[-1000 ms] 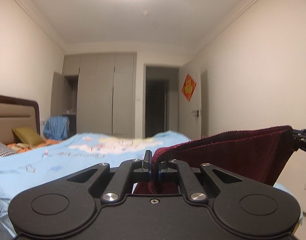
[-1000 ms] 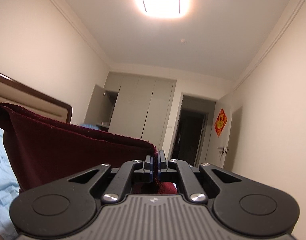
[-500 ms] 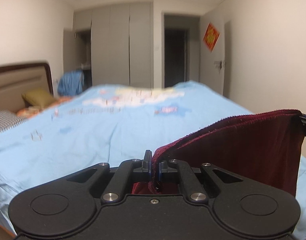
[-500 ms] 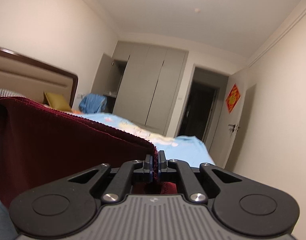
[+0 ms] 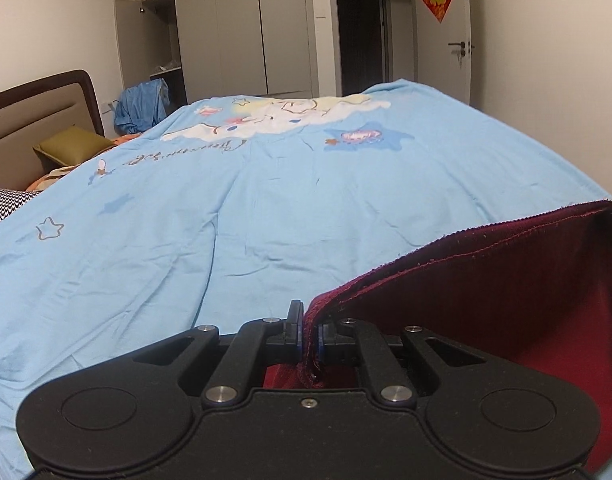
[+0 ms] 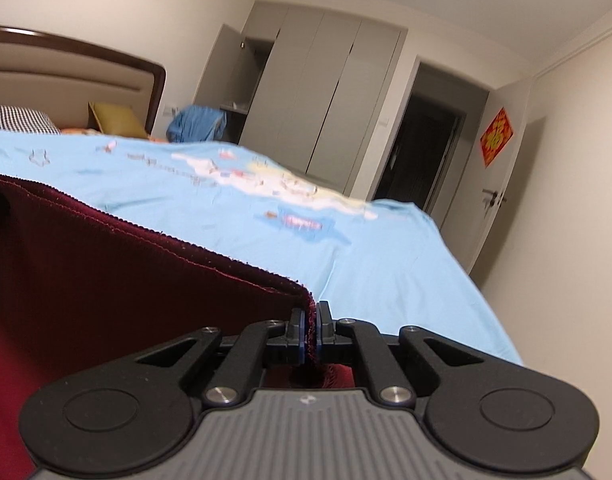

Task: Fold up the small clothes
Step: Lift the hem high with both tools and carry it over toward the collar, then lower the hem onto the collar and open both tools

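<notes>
Left gripper [image 5: 309, 330] jaws nearly closed, clamped on one top corner of the dark red garment [image 5: 486, 280]. Right gripper [image 6: 311, 332] jaws fully closed, pinching the other top corner. Garment hangs stretched between both grippers, top hem taut, above the near edge of the light blue bedspread [image 5: 266, 208]. Lower part of garment out of view.

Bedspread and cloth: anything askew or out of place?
Nothing stands out. The dark red cloth hangs stretched between the left gripper and right gripper, each shut on a corner. The blue bedspread is only lightly wrinkled.
</notes>
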The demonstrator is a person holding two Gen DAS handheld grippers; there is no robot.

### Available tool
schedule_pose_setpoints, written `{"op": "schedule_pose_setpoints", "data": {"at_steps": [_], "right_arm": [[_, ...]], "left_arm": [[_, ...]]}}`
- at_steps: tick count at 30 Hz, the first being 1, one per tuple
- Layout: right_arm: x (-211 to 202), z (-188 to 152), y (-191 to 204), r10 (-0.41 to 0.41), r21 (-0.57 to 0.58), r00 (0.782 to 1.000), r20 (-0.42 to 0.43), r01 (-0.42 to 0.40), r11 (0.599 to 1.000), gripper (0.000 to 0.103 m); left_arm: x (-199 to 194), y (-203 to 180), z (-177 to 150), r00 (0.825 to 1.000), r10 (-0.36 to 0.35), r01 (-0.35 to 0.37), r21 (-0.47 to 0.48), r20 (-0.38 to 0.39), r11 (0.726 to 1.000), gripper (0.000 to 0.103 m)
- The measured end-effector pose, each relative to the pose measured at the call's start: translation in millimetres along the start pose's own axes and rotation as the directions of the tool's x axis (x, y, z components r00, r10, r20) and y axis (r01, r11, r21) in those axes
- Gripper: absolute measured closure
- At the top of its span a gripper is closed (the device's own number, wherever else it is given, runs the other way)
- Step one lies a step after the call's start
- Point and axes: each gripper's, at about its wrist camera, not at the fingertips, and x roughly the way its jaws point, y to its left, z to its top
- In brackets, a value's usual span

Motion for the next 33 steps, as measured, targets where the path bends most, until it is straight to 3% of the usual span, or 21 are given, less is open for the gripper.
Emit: {"op": "schedule_pose_setpoints", "data": {"at_steps": [6, 18, 24, 26, 27, 29, 31, 33], "right_arm": [[41, -9, 3, 0.007, 0.024, 0.998, -0.056, -0.006, 1.000, 0.098], [81, -40, 16, 0.031, 0.043, 0.989, -0.146, -0.025, 0.999, 0.097], [89, -45, 21, 0.039, 0.045, 0.985, -0.166, -0.032, 0.998, 0.095], [89, -44, 21, 0.042, 0.047, 0.985, -0.170, -0.034, 0.998, 0.094], [89, -45, 21, 0.043, 0.048, 0.984, -0.171, -0.035, 0.998, 0.091], [86, -44, 20, 0.039, 0.048, 0.985, -0.169, -0.032, 0.998, 0.080], [82, -43, 19, 0.033, 0.051, 0.986, -0.161, -0.025, 0.998, 0.044], [77, -43, 17, 0.022, 0.058, 0.989, -0.145, -0.014, 0.998, 0.029]], "left_arm": [[34, 0, 2, 0.999, 0.007, -0.007, 0.009, -0.047, 1.000, 0.097], [82, 0, -10, 0.990, -0.002, -0.001, -0.025, -0.143, 1.000, 0.093], [91, 1, -13, 0.987, 0.000, -0.008, -0.050, -0.162, 0.999, 0.082], [92, 1, -13, 0.986, -0.010, -0.001, -0.063, -0.165, 0.998, 0.071], [92, 1, -13, 0.986, -0.012, 0.001, -0.069, -0.166, 0.998, 0.067], [90, 1, -13, 0.987, -0.008, -0.004, -0.071, -0.160, 0.997, 0.046], [86, 0, -13, 0.990, 0.014, -0.024, -0.072, -0.140, 0.997, 0.031], [83, -2, -14, 0.992, 0.038, -0.047, -0.078, -0.117, 0.996, 0.019]]}}
